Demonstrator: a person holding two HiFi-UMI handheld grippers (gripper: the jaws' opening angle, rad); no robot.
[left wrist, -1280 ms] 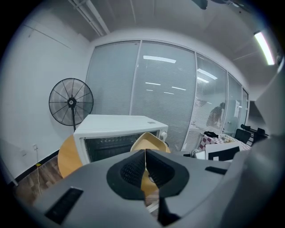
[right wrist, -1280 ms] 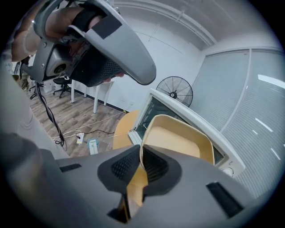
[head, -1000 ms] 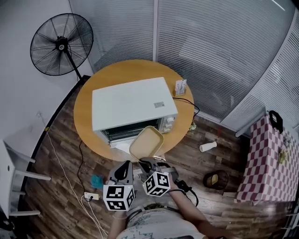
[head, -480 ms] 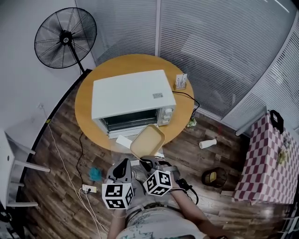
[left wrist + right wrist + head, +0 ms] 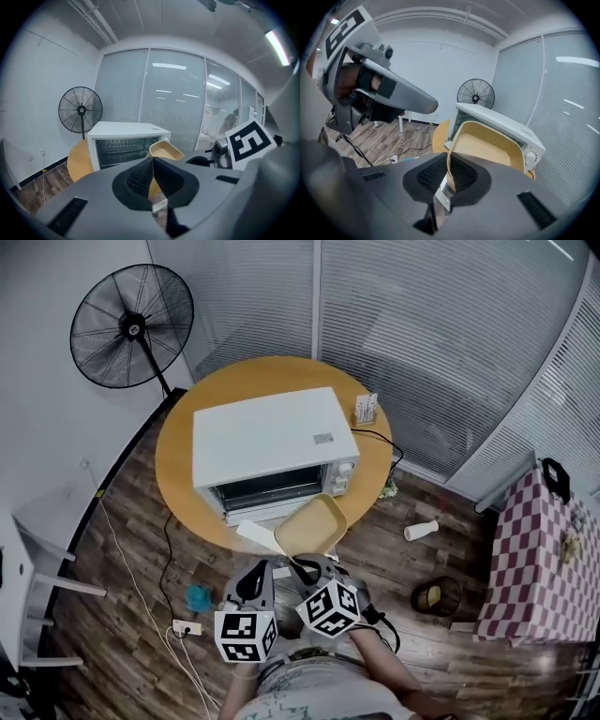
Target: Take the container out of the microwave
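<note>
Beige container [image 5: 312, 524], one; microwave [image 5: 272, 437], one.

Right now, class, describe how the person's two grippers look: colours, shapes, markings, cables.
Both the left gripper and right gripper have grey bodies with black ribbed jaw pads. Each carries a white cube printed with black square markers. A black cable trails from the right one.

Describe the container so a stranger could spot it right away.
Find the round wooden table with the white microwave on it. Before the microwave's open front, the right gripper holds the container by its rim. It is the only shallow tan tray with rounded corners.
</note>
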